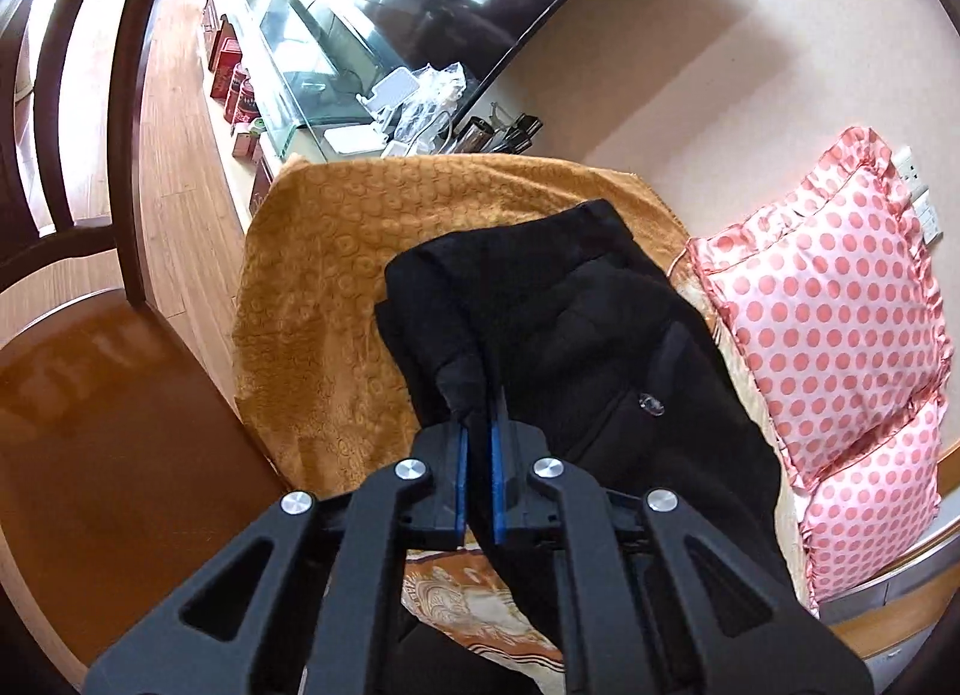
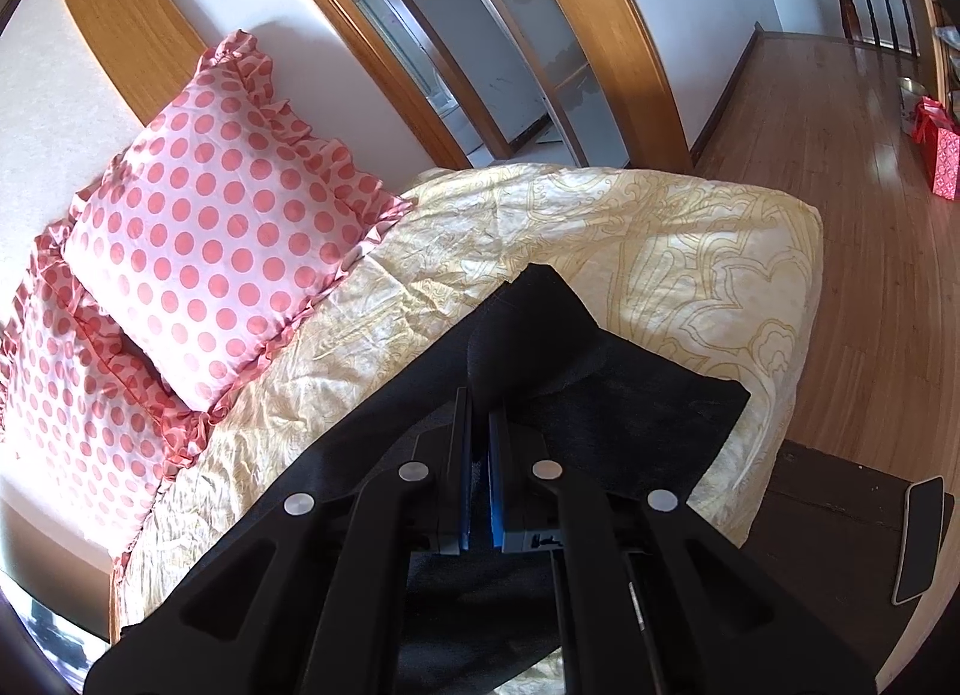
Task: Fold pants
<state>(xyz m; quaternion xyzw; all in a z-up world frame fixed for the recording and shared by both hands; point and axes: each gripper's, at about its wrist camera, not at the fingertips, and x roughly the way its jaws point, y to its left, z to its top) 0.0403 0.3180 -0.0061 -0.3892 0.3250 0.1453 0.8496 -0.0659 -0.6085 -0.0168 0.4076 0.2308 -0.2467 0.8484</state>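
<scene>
We see one pair of black pants (image 1: pixel 576 329) on the bed (image 2: pixel 690 251), beside two polka-dot pillows (image 1: pixel 834 329). Our left hand-held gripper (image 1: pixel 478 395) and right hand-held gripper (image 2: pixel 478 413) each clench the fabric; their fingertips are buried in cloth.

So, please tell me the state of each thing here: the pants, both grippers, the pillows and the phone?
black pants: bunched, lifted by both grippers
left gripper: shut on pants
right gripper: shut on pants
polka-dot pillows: propped against the wall
phone: lying flat, screen dark
</scene>
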